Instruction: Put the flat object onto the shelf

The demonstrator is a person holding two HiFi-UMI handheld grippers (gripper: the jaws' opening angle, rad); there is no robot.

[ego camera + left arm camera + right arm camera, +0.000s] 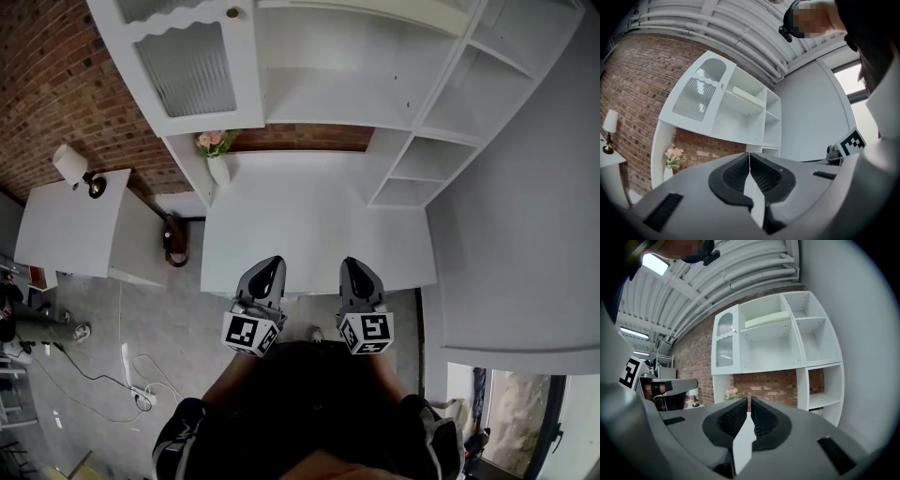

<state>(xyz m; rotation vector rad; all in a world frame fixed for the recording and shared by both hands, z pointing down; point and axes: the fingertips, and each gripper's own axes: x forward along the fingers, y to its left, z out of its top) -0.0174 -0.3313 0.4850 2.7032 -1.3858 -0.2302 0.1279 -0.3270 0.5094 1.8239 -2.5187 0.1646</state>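
Note:
A pale flat board (pixel 766 319) lies on an upper shelf of the white shelf unit (pixel 441 112); it also shows in the left gripper view as the same flat board (pixel 747 97). My left gripper (pixel 272 264) and right gripper (pixel 353 265) hang side by side over the near edge of the white desk (pixel 309 225). Both point toward the shelves and sit well short of them. In the left gripper view the left gripper (pixel 749 157) has its pads together with nothing between them. The right gripper (pixel 750 401) is likewise shut and empty.
A vase of pink flowers (pixel 216 150) stands at the desk's back left corner. A glass-fronted cabinet door (pixel 187 66) hangs above it. To the left, a low white table (pixel 66 234) carries a lamp (pixel 73 167). Cables (pixel 131 375) trail on the floor. A white wall (pixel 525 234) bounds the right.

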